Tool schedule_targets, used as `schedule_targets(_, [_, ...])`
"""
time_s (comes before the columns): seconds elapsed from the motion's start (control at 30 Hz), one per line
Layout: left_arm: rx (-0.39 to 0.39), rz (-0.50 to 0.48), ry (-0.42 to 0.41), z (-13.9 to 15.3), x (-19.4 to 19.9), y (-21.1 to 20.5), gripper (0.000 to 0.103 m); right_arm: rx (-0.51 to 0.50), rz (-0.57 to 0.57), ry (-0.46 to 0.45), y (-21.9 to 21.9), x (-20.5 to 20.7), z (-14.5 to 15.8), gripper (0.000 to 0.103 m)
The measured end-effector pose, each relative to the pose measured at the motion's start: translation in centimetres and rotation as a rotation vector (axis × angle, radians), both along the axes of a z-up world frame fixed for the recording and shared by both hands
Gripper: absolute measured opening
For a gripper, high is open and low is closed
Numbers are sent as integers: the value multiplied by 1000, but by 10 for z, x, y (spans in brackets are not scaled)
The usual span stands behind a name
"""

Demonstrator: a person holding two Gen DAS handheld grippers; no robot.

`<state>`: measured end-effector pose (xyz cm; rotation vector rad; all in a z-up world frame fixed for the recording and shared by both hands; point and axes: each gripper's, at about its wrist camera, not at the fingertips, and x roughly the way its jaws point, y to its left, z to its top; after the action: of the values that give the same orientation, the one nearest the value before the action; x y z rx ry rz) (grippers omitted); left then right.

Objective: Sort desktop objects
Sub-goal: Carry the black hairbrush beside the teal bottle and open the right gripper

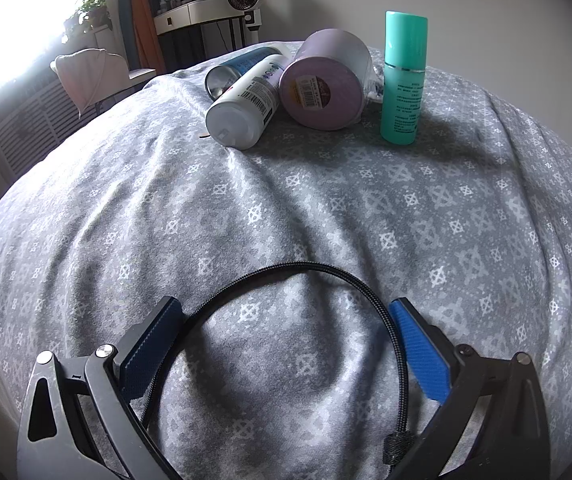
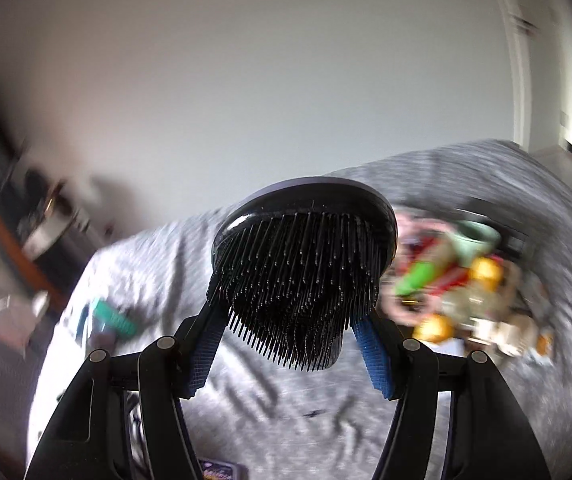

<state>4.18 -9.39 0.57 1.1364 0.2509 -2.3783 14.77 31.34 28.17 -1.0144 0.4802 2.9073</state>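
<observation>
My left gripper (image 1: 286, 312) is open and empty, low over the grey patterned bedspread (image 1: 326, 208). Ahead stand a teal bottle (image 1: 402, 80), upright, a lilac cylinder box (image 1: 322, 92) on its side, a white bottle (image 1: 245, 108) lying down, and a blue can (image 1: 241, 66) behind it. My right gripper (image 2: 290, 320) is shut on a black hairbrush (image 2: 302, 272), bristles facing the camera, held above the bed. The right wrist view is blurred; the teal bottle (image 2: 115, 320) shows at left.
A black braided cable (image 1: 366, 292) loops between the left fingers. A blurred pile of colourful items (image 2: 458, 288) lies on the bed at right. A chair (image 1: 85, 76) and a dresser (image 1: 201, 12) stand beyond the bed.
</observation>
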Motion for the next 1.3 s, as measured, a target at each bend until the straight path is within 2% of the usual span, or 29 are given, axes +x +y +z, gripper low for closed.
schedule_targets(0.23, [0, 1, 0, 0, 0, 0, 103, 34, 267, -104, -136, -79, -17, 61])
schedule_targets(0.33, [0, 1, 0, 0, 0, 1, 103, 38, 353, -158, -193, -115, -36, 61])
schedule_targets(0.47, [1, 1, 0, 0, 0, 1, 103, 10, 423, -241, -253, -169, -77, 61])
schedule_targets(0.67, [7, 1, 6, 1, 2, 1, 103, 73, 452, -335, -321, -230, -126, 61])
schedule_targets(0.77, [5, 2, 6, 2, 0, 0, 103, 66, 427, -328, -335, -257, -138, 62])
schedule_targets(0.83, [8, 2, 7, 2, -1, -1, 103, 14, 416, -313, -339, -271, -143, 64])
schedule_targets(0.87, [6, 2, 7, 2, -1, -1, 103, -7, 411, -307, -341, -275, -142, 67])
schedule_targets(0.9, [6, 2, 6, 2, -2, -1, 103, -10, 395, -297, -341, -277, -142, 77])
schedule_targets(0.93, [7, 2, 7, 1, -1, -1, 103, 5, 371, -285, -341, -278, -140, 81])
schedule_targets(1.0, [7, 3, 7, 1, -1, -1, 103, 9, 349, -238, -340, -274, -129, 81])
schedule_targets(1.13, [7, 3, 8, 1, -1, -1, 103, -57, 318, -150, -318, -246, -98, 81])
schedule_targets(1.3, [7, 4, 8, 1, -1, 0, 103, -180, 249, -77, -264, -180, -59, 84])
